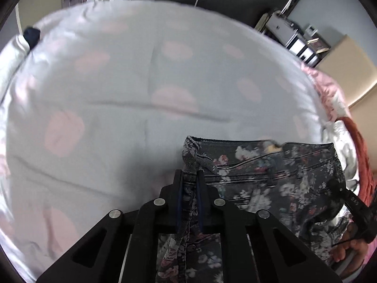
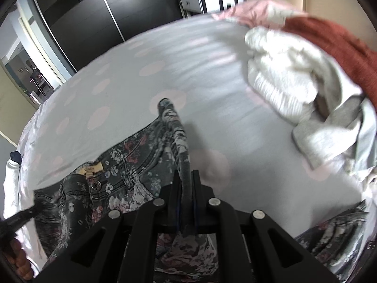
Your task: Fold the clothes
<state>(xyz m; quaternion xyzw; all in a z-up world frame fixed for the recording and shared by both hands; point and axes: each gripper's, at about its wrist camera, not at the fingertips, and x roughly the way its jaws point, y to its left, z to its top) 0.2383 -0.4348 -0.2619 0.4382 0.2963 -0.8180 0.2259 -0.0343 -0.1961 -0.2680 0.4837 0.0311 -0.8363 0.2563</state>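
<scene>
Dark floral jeans (image 1: 271, 176) hang by their waistband above a pale bedsheet with pink spots (image 1: 141, 82). My left gripper (image 1: 189, 176) is shut on the waistband's left corner. The right gripper (image 2: 186, 176) is shut on the other corner, and the waistband (image 2: 175, 127) rises beyond its fingertips. The jeans' button and a tan label (image 2: 92, 171) show in the right wrist view. The other gripper and the hand holding it (image 1: 353, 250) show at the lower right of the left wrist view.
A heap of clothes lies at the bed's right side: a white knit (image 2: 282, 77), a rust-red garment (image 2: 334, 44), a grey piece (image 2: 329, 132) and something pink (image 2: 247, 11). A dark wardrobe (image 2: 94, 11) and shelves (image 1: 297, 40) stand beyond the bed.
</scene>
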